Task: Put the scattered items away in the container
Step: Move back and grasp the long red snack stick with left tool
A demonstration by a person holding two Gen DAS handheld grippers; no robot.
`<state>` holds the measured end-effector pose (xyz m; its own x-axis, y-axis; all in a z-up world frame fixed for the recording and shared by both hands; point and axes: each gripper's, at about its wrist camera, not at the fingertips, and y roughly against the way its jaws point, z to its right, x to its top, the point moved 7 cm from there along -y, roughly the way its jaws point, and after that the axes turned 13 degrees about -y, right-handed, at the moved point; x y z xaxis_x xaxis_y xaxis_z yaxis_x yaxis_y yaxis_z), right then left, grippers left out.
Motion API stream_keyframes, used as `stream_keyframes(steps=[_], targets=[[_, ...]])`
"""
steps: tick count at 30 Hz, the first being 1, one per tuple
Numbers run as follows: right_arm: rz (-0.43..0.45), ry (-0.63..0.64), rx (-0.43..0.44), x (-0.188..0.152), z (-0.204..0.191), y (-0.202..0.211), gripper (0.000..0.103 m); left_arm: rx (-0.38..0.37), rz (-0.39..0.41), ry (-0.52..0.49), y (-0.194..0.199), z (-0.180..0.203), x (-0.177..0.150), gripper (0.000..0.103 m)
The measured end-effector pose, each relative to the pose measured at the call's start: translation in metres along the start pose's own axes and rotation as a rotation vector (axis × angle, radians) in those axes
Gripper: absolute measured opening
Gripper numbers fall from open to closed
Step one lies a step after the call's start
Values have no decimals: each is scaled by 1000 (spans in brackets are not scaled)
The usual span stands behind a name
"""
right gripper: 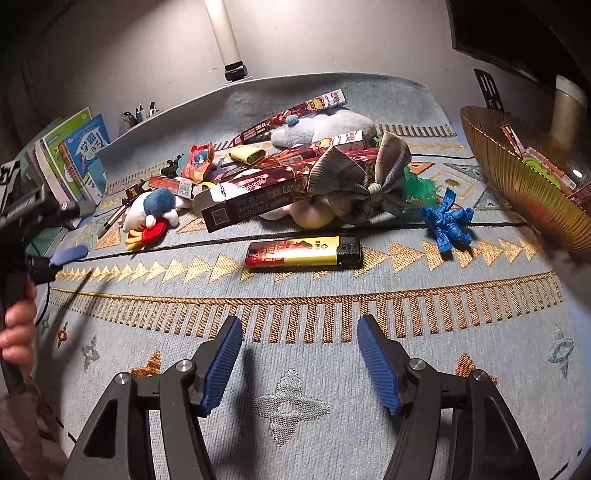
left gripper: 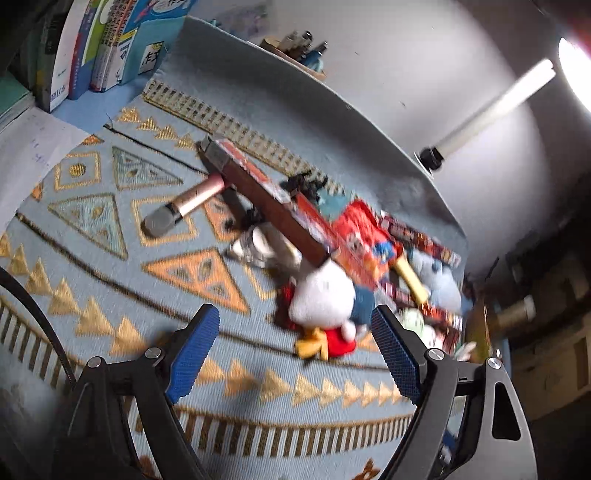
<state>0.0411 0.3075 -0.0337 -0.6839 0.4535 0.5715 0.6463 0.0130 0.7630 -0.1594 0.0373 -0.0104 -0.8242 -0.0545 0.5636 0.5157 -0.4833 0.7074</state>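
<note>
In the left wrist view my left gripper (left gripper: 295,310) stands open and wide, with nothing pressed between its blue pads. A white duck plush (left gripper: 325,295) lies on the cloth just ahead of its fingertips. Behind the plush lie a long brown box (left gripper: 266,199) and a pink microphone (left gripper: 181,210). My right gripper (right gripper: 299,321) is open and empty over the cloth. A yellow and red lighter (right gripper: 303,253) lies ahead of it. The golden ribbed bowl (right gripper: 517,184) stands at the right with a few items inside. My left gripper (right gripper: 75,230) shows at the left edge, near the duck plush (right gripper: 155,214).
A heap fills the middle of the patterned cloth (right gripper: 295,406): a plaid bow (right gripper: 364,177), a blue toy figure (right gripper: 448,223), a grey plush (right gripper: 325,125) and several long boxes. Books (left gripper: 92,48) stand at the back left. A lamp pole (right gripper: 227,33) rises behind. A hand (right gripper: 18,332) holds the left gripper.
</note>
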Motion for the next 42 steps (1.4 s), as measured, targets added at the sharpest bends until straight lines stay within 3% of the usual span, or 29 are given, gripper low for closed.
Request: stream_keyframes(steps=[5, 10, 12, 13, 14, 15, 19, 20, 22, 32, 34, 35, 36, 39, 42], targets=[[0, -13, 17, 1, 1, 1, 64, 82, -15, -3, -43, -12, 46, 83], [-3, -15, 29, 1, 1, 2, 65, 182, -38, -14, -66, -21, 57, 82], [-4, -15, 32, 1, 1, 1, 66, 176, -80, -13, -74, -21, 52, 74], [-4, -16, 33, 2, 1, 1, 66, 194, -60, -37, -72, -19, 52, 68], [-4, -17, 35, 1, 1, 2, 66, 173, -55, -61, -72, -15, 52, 43], [-4, -18, 37, 2, 1, 2, 66, 148, -68, -66, -73, -13, 51, 33], [-4, -18, 36, 2, 1, 2, 66, 77, -20, -40, -53, -11, 51, 31], [-4, -19, 36, 1, 1, 2, 66, 63, -10, -48, -46, -9, 50, 23], [-4, -18, 36, 1, 1, 2, 66, 40, 0, -68, -32, -4, 47, 18], [-4, -10, 25, 2, 0, 0, 66, -39, -64, -156, 1, 12, -14, 16], [-4, -7, 22, 2, 0, -1, 67, 4, -19, -210, 4, 14, -13, 17], [-4, -4, 20, 2, 0, -1, 67, 28, 1, -229, 6, 15, -10, 22], [-4, -2, 18, 2, 0, -1, 67, 46, 8, -238, 4, 16, -6, 33], [-4, 2, 15, 1, 0, -1, 67, 52, -2, -260, -13, 19, 6, 35], [-4, 0, 18, 1, 0, -1, 69, 132, -40, -301, -39, 18, 12, 35]])
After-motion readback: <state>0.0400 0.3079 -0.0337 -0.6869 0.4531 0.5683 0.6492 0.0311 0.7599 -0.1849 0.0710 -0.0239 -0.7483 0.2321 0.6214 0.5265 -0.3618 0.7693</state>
